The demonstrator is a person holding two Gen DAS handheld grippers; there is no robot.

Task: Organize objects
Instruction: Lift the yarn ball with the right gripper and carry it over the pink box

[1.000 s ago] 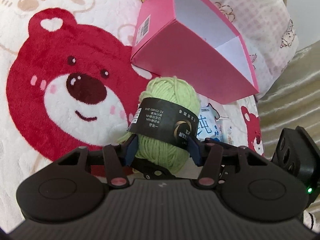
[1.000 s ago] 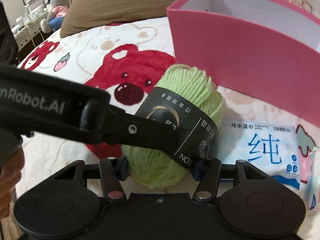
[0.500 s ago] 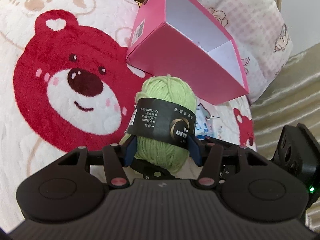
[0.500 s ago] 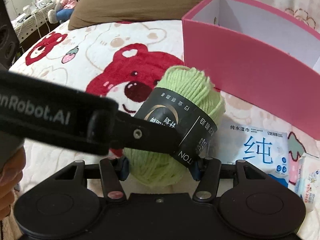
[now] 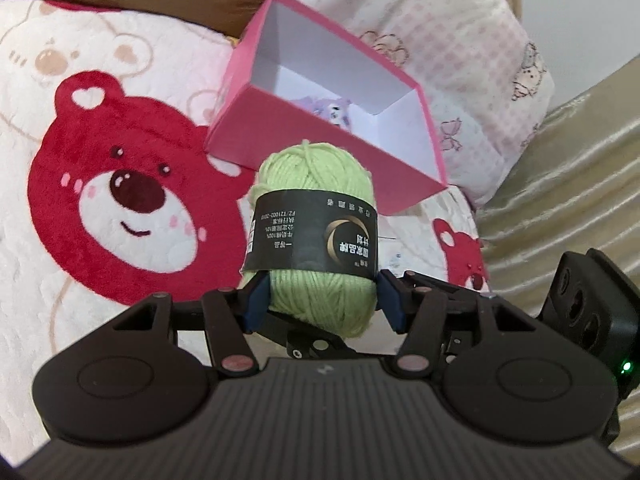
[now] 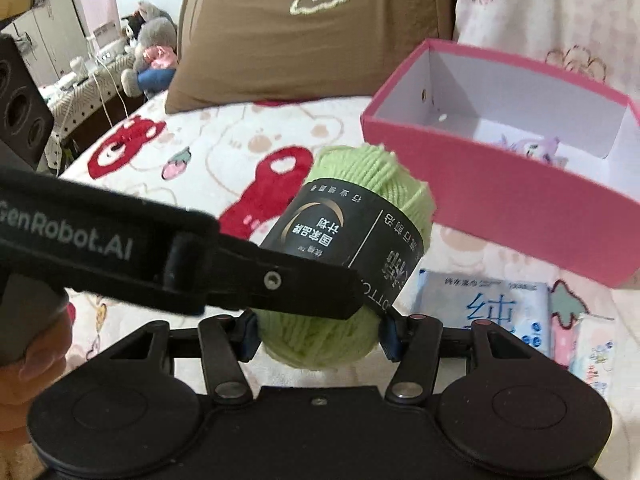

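Observation:
A green yarn ball with a black paper band is held in the air over the bear blanket. My left gripper is shut on its lower end, blue pads on both sides. In the right wrist view the same yarn ball sits between the right gripper's blue pads, with the left gripper's black finger crossing in front. The open pink box stands just beyond the yarn, a small purple toy inside. The box also shows at right in the right wrist view.
A wet-wipes pack and a small pink packet lie on the blanket under the box. A brown pillow and a pink patterned pillow stand behind. Beige bedding lies at right.
Both grippers have lifted the yarn ball higher above the blanket. The box interior and the purple toy inside have come into view.

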